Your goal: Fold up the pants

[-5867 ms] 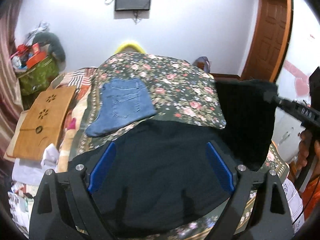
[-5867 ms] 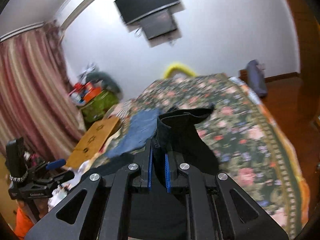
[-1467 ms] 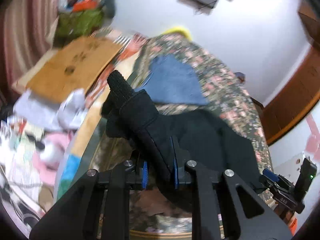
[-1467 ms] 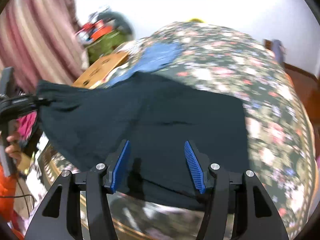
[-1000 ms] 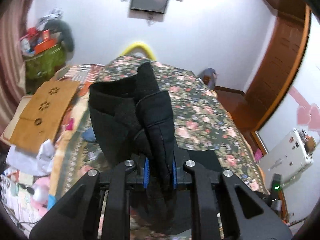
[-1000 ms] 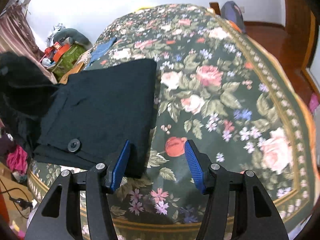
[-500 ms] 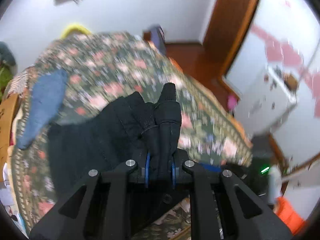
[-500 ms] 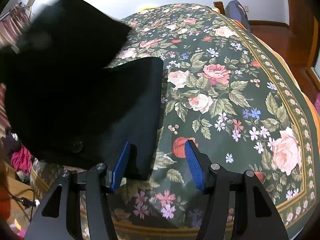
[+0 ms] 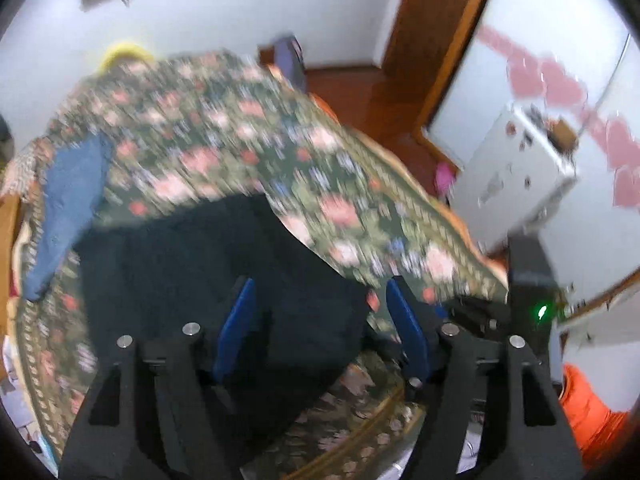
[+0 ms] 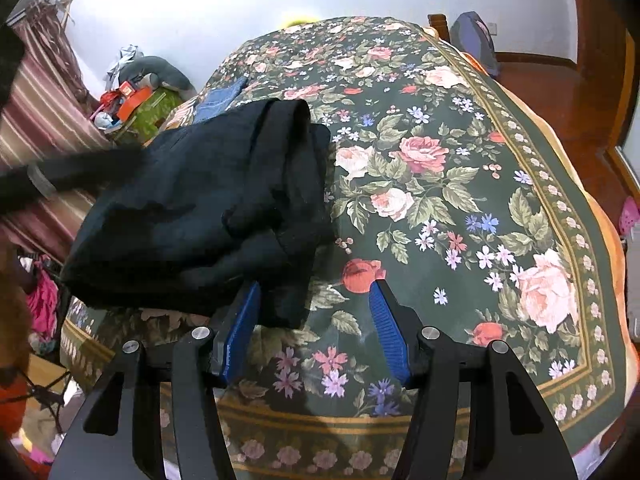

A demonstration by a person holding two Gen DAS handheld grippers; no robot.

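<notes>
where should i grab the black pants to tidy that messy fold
Grip the bunched, rolled edge of the black pants on their far right end, coming from the bare floral bedspread side. That ridge stands up thick from the flat layers, so it offers something to pinch. The right gripper is open and nearest.

Black pants (image 10: pixel 208 216): matt, soft cloth with a slightly fuzzy nap, creased where layers overlap. Bed cover (image 10: pixel 460 184): printed floral cloth, matt, smooth-lying. Blue jeans (image 9: pixel 68 204): denim, matt, faded finish. Right tool (image 10: pixel 316 328): matt black plastic arms, ribbed blue pads (image 10: pixel 388 332), bright metal screw heads. Left tool (image 9: pixel 320 324): same black plastic and blue pads, detail blurred. Floor (image 10: pixel 536 76): reddish wood, glossy. Curtain (image 10: pixel 36 120): striped cloth, dull sheen.
</notes>
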